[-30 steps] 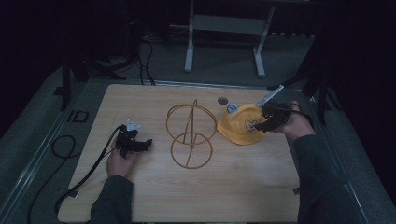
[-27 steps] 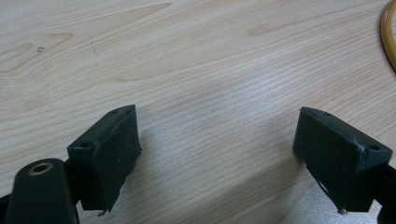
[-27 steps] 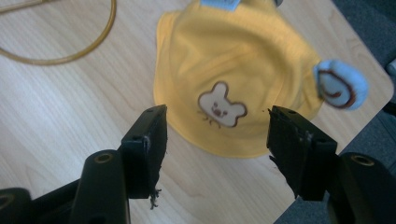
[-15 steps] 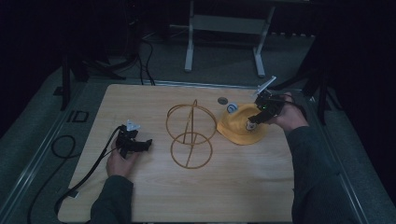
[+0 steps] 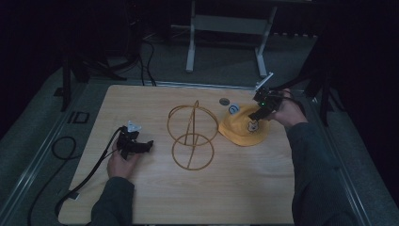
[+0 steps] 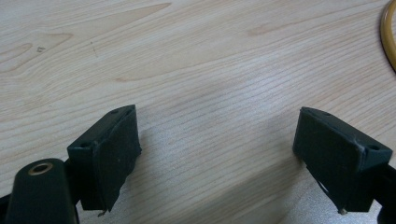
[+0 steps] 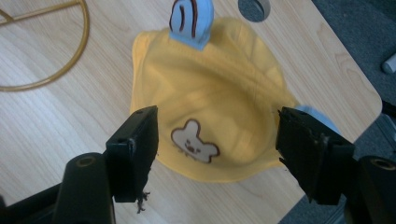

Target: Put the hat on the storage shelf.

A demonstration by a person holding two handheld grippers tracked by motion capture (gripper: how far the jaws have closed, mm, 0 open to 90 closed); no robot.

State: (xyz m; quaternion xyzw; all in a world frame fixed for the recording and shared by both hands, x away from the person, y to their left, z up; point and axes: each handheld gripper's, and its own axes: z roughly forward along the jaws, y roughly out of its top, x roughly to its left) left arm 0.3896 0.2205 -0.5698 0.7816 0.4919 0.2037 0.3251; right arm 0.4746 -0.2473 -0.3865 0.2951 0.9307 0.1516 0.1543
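High view: a wooden table [image 5: 141, 101] carries a gold wire stand [image 5: 192, 136] of two rings on a leaning upright at its centre, and a yellow hat [image 5: 242, 129] to the stand's right, near the far right corner; the right hand-held gripper [image 5: 258, 113] hangs over the hat's far edge, angled down at it, presumably lined up for a grasp; the left hand-held gripper [image 5: 137, 145] rests low on the table left of the stand, well apart from the hat, apparently waiting; a round hole [image 5: 224, 101] lies in the table just beyond the hat. Left gripper view: the jaws stand wide apart with nothing between them, bare wood grain below and a sliver of gold ring [image 6: 387, 35] at the upper right. Right gripper view: the jaws are spread wide and released, framing the hat [image 7: 210, 107] without touching it; a bear face patch [image 7: 194, 142] sits between them and blue ears [image 7: 191, 18] mark the far rim; the hat lies flat, so a closing bite would likely need to pinch a fold of cloth.
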